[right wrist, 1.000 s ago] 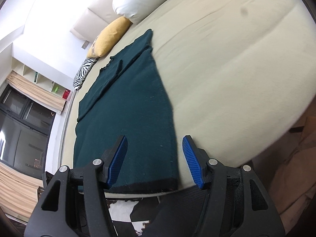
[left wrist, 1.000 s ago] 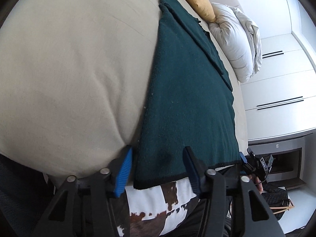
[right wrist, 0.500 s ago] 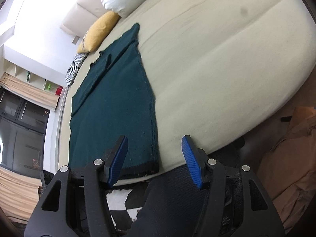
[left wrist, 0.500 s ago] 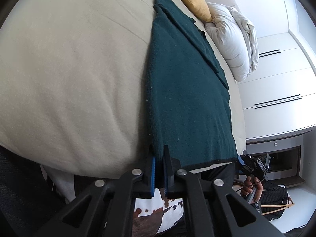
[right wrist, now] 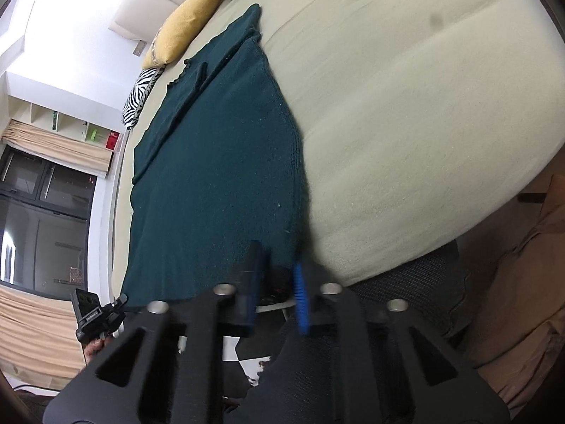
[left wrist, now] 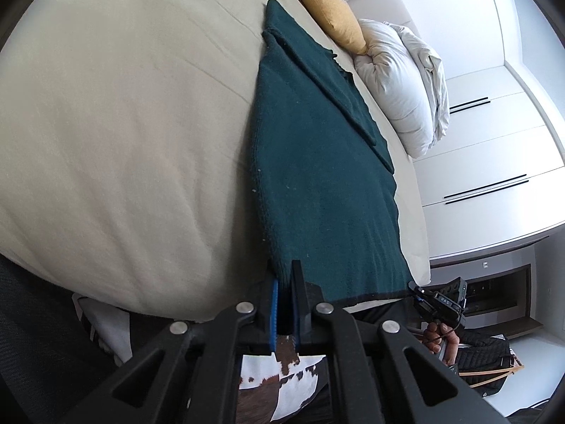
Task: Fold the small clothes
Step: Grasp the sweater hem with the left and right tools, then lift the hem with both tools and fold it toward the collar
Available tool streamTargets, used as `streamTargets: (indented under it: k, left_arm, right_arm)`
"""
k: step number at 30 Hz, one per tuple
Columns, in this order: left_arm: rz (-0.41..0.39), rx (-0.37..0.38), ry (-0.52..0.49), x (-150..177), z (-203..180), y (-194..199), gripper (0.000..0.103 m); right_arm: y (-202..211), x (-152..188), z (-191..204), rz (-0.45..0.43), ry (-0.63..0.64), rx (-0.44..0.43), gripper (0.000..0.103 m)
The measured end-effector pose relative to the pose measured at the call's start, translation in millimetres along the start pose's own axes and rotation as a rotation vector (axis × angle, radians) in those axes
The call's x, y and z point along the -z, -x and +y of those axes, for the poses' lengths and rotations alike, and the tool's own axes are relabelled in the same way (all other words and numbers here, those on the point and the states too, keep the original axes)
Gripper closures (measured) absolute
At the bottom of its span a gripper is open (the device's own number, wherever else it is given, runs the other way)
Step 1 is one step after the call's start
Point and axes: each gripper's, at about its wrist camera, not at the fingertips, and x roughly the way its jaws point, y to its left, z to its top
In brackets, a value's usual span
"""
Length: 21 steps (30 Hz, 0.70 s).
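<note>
A dark green knit garment (left wrist: 317, 162) lies flat along the cream bed, its sleeves folded in; it also shows in the right wrist view (right wrist: 219, 162). My left gripper (left wrist: 284, 282) is shut on the garment's near left hem corner. My right gripper (right wrist: 275, 275) straddles the near right hem corner, its blue pads blurred and a narrow gap still between them. Each gripper shows small at the hem's far end in the other's view.
The cream bed (left wrist: 123, 123) fills most of both views. A yellow pillow (left wrist: 328, 3), a white duvet (left wrist: 406, 81) and a zebra pillow (right wrist: 141, 95) lie at its head. White cabinets (left wrist: 494, 162) stand to one side; a cowhide rug (left wrist: 282, 381) lies below.
My left gripper closed on the hem corner about half a second ago and still holds it. My right gripper has moved onto the other corner and its jaws have narrowed sharply.
</note>
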Motion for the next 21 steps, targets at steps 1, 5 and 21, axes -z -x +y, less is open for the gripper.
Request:
streamTargets:
  k: [1,5,21]
  left_arm:
    - [-0.003,0.007,0.002,-0.4,-0.3,0.9,0.097]
    - [-0.031,0.061,0.024,-5.5,-0.6,11.4,0.097]
    - [-0.214,0.279,0.093,-98.5,-37.2,32.4,0.097]
  right_arm:
    - [1.1,0.4,-0.2,-0.004,0.005,0.002,0.097]
    - [7.5,-3.1,9.3,-0.035,0.036,-0.01,0.097]
    - [14.7,-115.2,101.4,-0.255,0.111,-0.151,0.098]
